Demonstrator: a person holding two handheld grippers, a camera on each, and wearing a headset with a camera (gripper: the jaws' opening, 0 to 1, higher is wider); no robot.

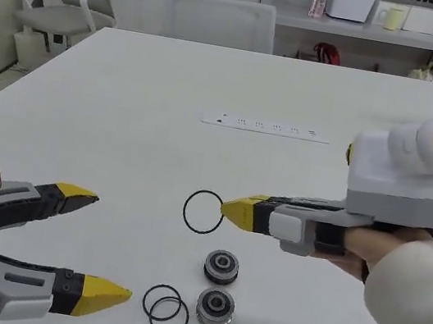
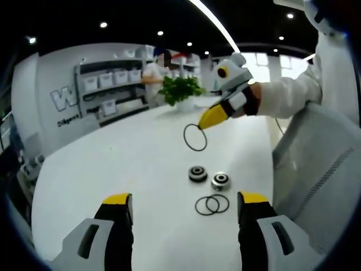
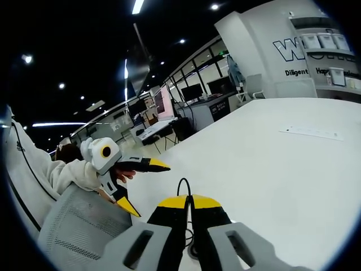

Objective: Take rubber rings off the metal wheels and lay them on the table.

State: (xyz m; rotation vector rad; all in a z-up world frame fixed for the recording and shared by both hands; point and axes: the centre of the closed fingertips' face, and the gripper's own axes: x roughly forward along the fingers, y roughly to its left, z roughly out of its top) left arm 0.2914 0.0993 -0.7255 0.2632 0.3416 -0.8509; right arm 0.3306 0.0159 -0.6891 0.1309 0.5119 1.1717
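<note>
While my right gripper [image 1: 227,208] pinches a rubber ring [image 1: 184,208] just above the metal wheels [image 1: 221,267], my left gripper [image 1: 114,246] gapes at lower left. Two loose rings [image 1: 146,299] lie beside it.

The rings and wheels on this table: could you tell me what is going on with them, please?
A person works with a hand-held gripper in each hand. The right hand-held gripper is shut on the edge of one black ring, beyond the two metal wheels. Two more rings lie overlapping on the table beside the nearer wheel. The left hand-held gripper is open and holds nothing.
</note>
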